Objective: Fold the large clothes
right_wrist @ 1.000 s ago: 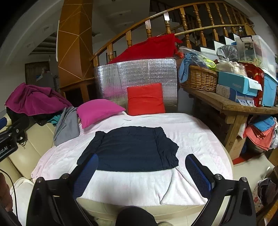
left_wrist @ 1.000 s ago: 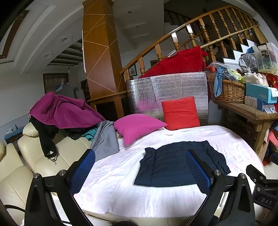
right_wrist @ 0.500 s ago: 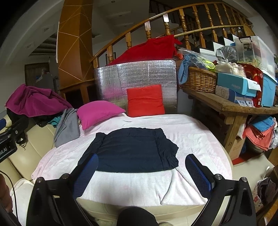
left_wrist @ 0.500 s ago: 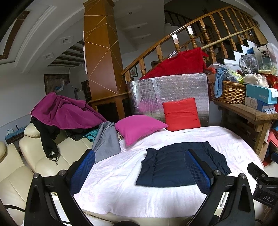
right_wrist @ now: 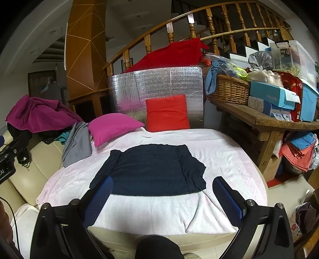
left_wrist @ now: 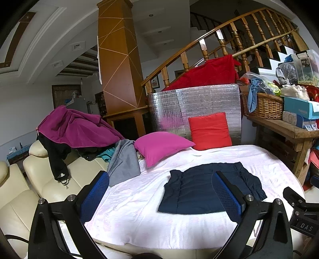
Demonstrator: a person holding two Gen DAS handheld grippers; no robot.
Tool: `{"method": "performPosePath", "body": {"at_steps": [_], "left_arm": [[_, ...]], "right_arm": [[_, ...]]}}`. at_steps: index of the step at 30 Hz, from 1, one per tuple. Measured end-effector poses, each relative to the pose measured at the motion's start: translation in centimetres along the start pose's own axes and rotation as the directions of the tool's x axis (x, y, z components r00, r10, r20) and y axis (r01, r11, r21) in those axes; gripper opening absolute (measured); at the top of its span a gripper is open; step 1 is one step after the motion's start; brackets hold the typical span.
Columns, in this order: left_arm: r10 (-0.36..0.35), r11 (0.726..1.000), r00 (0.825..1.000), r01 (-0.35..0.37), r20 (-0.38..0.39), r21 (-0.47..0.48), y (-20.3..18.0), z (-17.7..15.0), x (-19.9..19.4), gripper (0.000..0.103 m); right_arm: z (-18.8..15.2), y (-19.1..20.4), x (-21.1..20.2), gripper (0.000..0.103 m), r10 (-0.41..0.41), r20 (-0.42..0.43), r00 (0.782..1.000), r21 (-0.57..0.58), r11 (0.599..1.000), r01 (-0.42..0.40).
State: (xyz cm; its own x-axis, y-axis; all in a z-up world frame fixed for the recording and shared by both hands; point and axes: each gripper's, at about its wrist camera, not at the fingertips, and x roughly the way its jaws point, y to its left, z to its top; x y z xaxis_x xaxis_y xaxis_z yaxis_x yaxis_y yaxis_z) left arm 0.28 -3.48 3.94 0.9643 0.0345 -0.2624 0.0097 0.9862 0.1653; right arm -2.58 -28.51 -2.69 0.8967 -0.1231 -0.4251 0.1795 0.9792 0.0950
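Lying flat on a pale pink blanket (right_wrist: 225, 157), a navy garment (right_wrist: 151, 169) sits folded into a rough rectangle, its sleeves turned in along both sides. In the right wrist view it fills the centre of the frame; in the left wrist view the navy garment (left_wrist: 199, 191) lies toward 4 o'clock, partly behind one blue pad.

The right gripper (right_wrist: 162, 199) has its jaws spread wide with nothing between them; its blue-padded fingers (right_wrist: 227, 199) hang at the near edge of the blanket, clear of the cloth. The left gripper (left_wrist: 159, 199) is likewise spread wide and empty, its fingers (left_wrist: 93, 197) above the blanket's near left part.

At 12 o'clock from the garment a red cushion (right_wrist: 167, 113) leans against a silver foil-covered panel (right_wrist: 159, 83), which has a red cloth (right_wrist: 171, 55) draped over its top. A magenta pillow (right_wrist: 113, 125) rests at 10 o'clock on the blanket's edge, touching a grey garment (right_wrist: 76, 143) that hangs over a cream sofa (left_wrist: 18, 191). Farther left, a magenta fleece (left_wrist: 75, 127) is heaped on the sofa back over a black garment (left_wrist: 55, 157).

At 2 o'clock a wooden bench (right_wrist: 265, 121) carries a wicker basket (right_wrist: 231, 89), blue boxes (right_wrist: 273, 95) and a clear plastic bin (right_wrist: 297, 57). Behind everything, a wooden stair railing (right_wrist: 199, 16) curves upward beside a wooden pillar (right_wrist: 85, 49).
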Motion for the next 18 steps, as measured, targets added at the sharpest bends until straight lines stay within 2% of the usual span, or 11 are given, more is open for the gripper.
{"method": "performPosePath", "body": {"at_steps": [18], "left_arm": [[0.002, 1.000, 1.000, -0.002, 0.007, -0.004, 0.23, -0.04, -0.05, 0.102]], "right_arm": [[0.10, 0.57, -0.11, 0.102, 0.003, 0.003, 1.000, -0.006, 1.000, -0.003]]}}
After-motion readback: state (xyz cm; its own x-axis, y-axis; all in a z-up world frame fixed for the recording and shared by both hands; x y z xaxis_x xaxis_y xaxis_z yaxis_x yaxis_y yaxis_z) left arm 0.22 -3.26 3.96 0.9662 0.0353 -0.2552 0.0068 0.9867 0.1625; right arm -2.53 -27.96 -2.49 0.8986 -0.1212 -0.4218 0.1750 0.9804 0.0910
